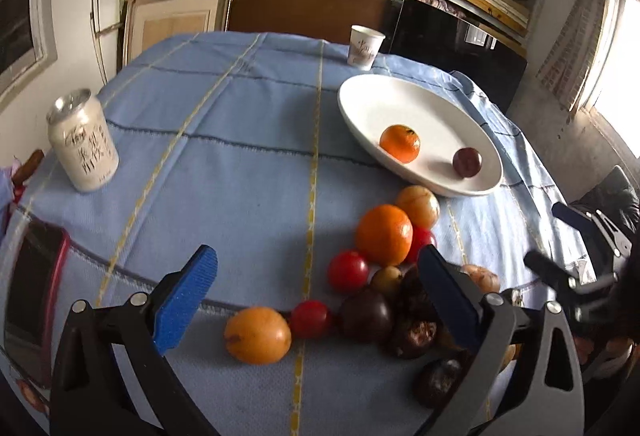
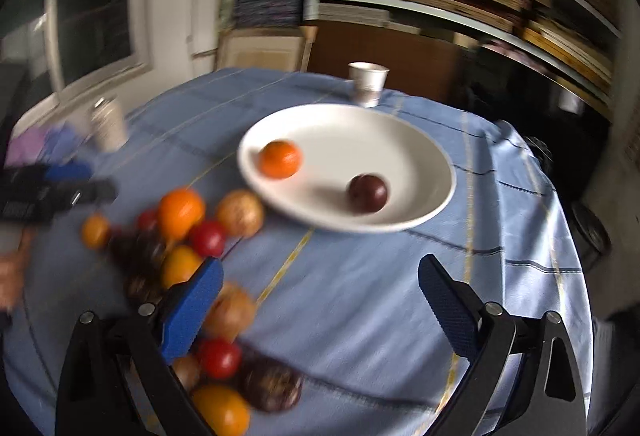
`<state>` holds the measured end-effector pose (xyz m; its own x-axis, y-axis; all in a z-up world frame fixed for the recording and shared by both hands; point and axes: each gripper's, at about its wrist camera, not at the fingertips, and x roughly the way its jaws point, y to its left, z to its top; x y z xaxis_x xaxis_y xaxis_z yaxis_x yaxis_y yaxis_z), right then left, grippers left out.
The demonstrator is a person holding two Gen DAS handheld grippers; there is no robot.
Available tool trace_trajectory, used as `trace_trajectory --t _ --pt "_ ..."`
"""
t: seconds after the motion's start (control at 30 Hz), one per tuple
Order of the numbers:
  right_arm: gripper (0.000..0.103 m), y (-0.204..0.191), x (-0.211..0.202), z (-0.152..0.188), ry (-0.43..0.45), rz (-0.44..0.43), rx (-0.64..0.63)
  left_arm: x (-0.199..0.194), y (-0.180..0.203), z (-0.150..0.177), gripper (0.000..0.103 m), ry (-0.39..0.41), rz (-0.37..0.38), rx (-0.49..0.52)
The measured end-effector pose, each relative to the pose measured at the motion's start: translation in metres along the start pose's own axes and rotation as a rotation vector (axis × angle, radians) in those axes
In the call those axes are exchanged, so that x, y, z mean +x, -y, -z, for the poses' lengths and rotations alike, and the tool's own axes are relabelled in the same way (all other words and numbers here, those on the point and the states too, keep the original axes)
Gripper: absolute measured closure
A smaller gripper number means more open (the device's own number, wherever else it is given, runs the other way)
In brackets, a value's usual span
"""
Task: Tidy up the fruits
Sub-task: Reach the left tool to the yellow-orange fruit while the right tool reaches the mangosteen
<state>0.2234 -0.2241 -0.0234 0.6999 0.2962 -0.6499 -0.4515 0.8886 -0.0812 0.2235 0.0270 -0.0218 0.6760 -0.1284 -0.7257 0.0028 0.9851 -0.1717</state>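
Your left gripper (image 1: 316, 300) is spread wide and grasps nothing; the loose fruit pile (image 1: 384, 276), glossy oranges, red tomatoes and dark wrinkled fruits, lies between and just ahead of its fingers. Your right gripper (image 2: 320, 300) is released too, with the white plate (image 2: 400, 131) beyond its fingertips holding an orange (image 2: 279, 159) and a dark plum (image 2: 367, 193).

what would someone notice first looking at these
A heap of loose fruit, orange, red and dark purple, lies on the blue tablecloth just ahead of the open left gripper. Behind it, a white plate holds only an orange and a dark plum. A white can stands far left.
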Motion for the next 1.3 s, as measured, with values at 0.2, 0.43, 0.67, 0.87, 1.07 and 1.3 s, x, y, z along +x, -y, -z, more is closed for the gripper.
trace_trajectory --t 0.2,0.43,0.67,0.87,1.07,1.3 --pt "0.037 0.011 -0.006 0.008 -0.071 -0.113 0.022 0.000 0.005 0.006 0.005 -0.007 0.008 0.014" --pt "0.052 0.020 0.002 0.027 -0.183 -0.213 0.031 -0.002 0.008 0.010 0.005 -0.008 0.006 0.030" --pt "0.060 0.014 0.004 0.038 -0.242 -0.308 0.017 -0.003 0.007 0.013 0.005 -0.006 0.002 0.038" --pt "0.060 0.008 0.015 0.044 -0.300 -0.348 0.030 -0.007 0.002 0.013 0.005 0.008 -0.008 0.026" --pt "0.063 0.005 0.015 0.043 -0.274 -0.319 0.038 -0.018 -0.013 0.008 0.005 0.049 -0.025 -0.019" --pt "0.063 0.002 0.013 0.043 -0.249 -0.252 0.001 -0.023 -0.038 0.007 0.005 0.062 -0.116 -0.061"
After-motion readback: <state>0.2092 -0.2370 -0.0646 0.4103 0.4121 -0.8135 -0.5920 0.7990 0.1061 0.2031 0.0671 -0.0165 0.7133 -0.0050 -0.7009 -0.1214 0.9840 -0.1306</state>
